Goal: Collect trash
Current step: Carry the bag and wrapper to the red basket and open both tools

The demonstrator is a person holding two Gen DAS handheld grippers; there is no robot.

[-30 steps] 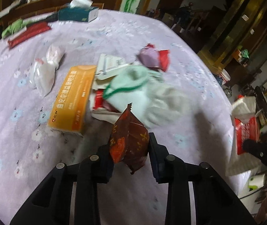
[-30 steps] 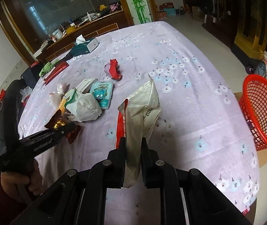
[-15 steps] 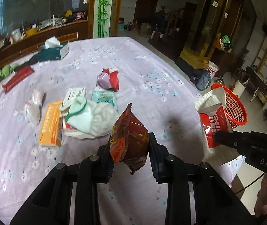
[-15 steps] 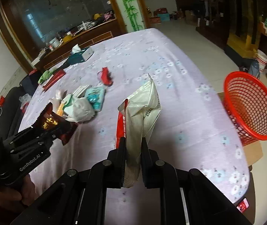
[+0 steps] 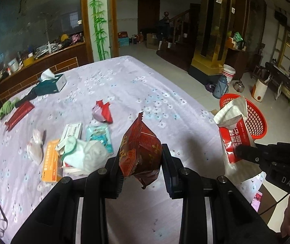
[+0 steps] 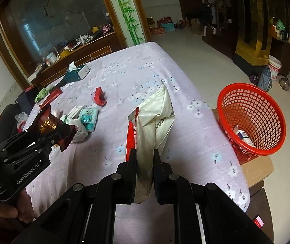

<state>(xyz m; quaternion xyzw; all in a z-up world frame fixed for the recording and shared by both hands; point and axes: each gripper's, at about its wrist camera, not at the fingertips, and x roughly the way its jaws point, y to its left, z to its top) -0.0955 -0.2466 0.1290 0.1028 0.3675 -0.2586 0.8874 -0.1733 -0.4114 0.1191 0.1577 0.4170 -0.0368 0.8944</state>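
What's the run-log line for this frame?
left gripper: shut on dark red foil snack wrapper | right gripper: shut on white-and-red plastic bag | red mesh basket: beside table, holds small box

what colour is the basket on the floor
Red, an open mesh basket with small boxes inside. It shows best in the right wrist view.

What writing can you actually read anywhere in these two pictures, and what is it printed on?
"GenRobot.AI": side of the left hand-held gripper.
"DAS": body of the right hand-held gripper.
Too blurred to read: print on the dark red wrapper, the red and white bag, the orange box.
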